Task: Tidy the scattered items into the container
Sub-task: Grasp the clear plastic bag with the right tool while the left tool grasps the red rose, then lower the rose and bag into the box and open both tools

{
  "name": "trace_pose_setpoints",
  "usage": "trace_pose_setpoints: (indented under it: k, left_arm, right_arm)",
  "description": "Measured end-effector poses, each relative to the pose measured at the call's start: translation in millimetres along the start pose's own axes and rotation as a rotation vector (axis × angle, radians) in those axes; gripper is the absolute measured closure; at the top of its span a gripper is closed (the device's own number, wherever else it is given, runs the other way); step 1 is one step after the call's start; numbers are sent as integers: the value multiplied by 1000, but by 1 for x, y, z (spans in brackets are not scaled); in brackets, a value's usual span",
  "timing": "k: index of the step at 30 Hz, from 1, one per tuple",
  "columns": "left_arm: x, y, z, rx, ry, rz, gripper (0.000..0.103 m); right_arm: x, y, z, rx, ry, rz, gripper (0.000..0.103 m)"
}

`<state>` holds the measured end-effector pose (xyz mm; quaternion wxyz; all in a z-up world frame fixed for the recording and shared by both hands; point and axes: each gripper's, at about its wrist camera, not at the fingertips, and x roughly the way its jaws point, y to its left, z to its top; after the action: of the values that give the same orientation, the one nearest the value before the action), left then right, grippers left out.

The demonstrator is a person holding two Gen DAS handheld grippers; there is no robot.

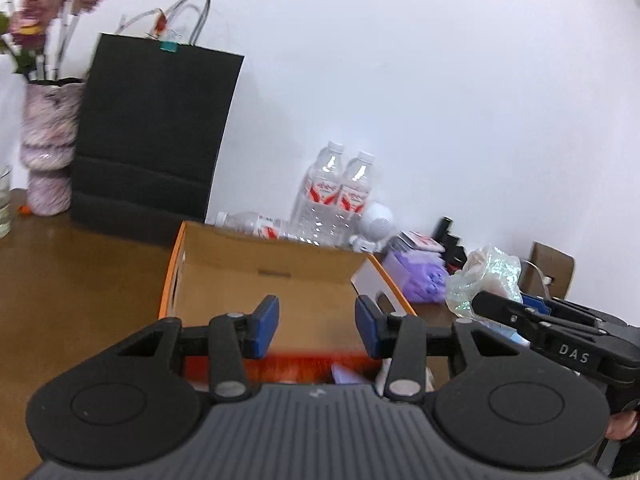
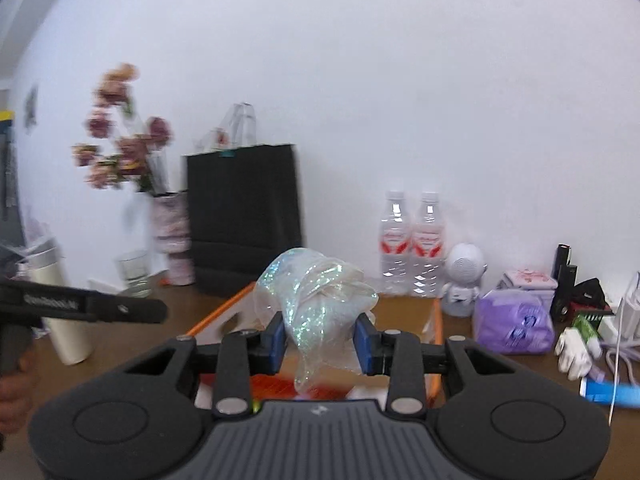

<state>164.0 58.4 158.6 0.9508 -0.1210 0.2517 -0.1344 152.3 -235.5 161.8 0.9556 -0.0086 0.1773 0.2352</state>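
Note:
An open cardboard box with orange edges [image 1: 174, 268] lies on the brown table, just beyond my left gripper [image 1: 318, 326]. Its blue pads stand apart and I see nothing between them, only the box's inside. A blurred red strip and a purple scrap show low in the box. My right gripper [image 2: 322, 338] is shut on a crumpled iridescent plastic bag [image 2: 316, 292], held above the box's orange edge [image 2: 224, 308]. In the left wrist view the right gripper [image 1: 494, 304] hangs at the right with that bag [image 1: 484, 276]. The left gripper [image 2: 154, 312] juts in from the left in the right wrist view.
Along the white wall stand a black paper bag [image 1: 156, 136], a vase of flowers [image 1: 48, 148], two upright water bottles [image 1: 336, 192], a lying bottle [image 1: 256, 222] and a white round toy robot [image 2: 464, 280]. A purple pack [image 2: 514, 322], white gloves [image 2: 576, 348] and a glass [image 2: 134, 272] lie nearby.

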Motion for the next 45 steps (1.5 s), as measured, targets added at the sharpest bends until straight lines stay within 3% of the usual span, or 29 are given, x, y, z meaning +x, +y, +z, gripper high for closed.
trace_pose_setpoints:
  k: [1, 3, 4, 5, 7, 10, 13, 16, 18, 21, 23, 31, 33, 37, 40, 42, 45]
  left_arm:
    - [18, 3, 9, -1, 10, 39, 70]
    - [43, 8, 16, -22, 66, 93, 72]
    - [47, 10, 15, -18, 92, 75, 64]
    - [47, 10, 10, 0, 104, 48, 43]
    - [29, 4, -15, 63, 93, 27, 24]
    - [-7, -13, -78, 146, 89, 32, 22]
    - [-12, -29, -138, 221, 135, 125, 22]
    - [3, -34, -164, 244, 147, 225, 22]
    - [16, -32, -168, 225, 163, 252, 28]
    - [17, -27, -165, 162, 161, 216, 48]
    - [16, -29, -167, 169, 159, 214, 76]
    - [-29, -35, -167, 111, 120, 212, 80]
    - [-49, -35, -158, 83, 86, 178, 80]
    - [-75, -35, -121, 67, -24, 112, 80]
    - [-70, -32, -81, 81, -71, 61, 80]
    - [-56, -28, -53, 78, -78, 44, 80]
    - [-21, -11, -15, -5, -17, -21, 80]
  right_arm:
    - [20, -9, 9, 3, 23, -19, 70]
    - [60, -28, 22, 19, 85, -50, 70]
    - [79, -36, 25, 24, 117, -56, 70]
    - [92, -41, 26, 35, 136, -64, 70]
    - [105, -54, 25, 64, 149, -76, 70]
    - [94, -65, 12, 95, 124, -57, 69]
    - [80, -65, 0, 85, 106, -40, 69]
    - [65, -56, -6, 90, 90, -12, 69]
    - [51, -48, -9, 87, 76, 16, 69]
    - [28, -32, -16, 48, 69, 56, 68]
    - [16, -23, -22, 10, 77, 65, 68]
    - [-11, -22, -33, 10, 83, 42, 68]
    - [-16, -22, -36, 11, 85, 42, 68]
    - [-22, -24, -33, 12, 78, 39, 68]
    - [-16, -28, -21, 29, 73, 40, 68]
    - [-5, -33, -7, 39, 75, 45, 68]
    - [21, -44, 15, 50, 95, 36, 68]
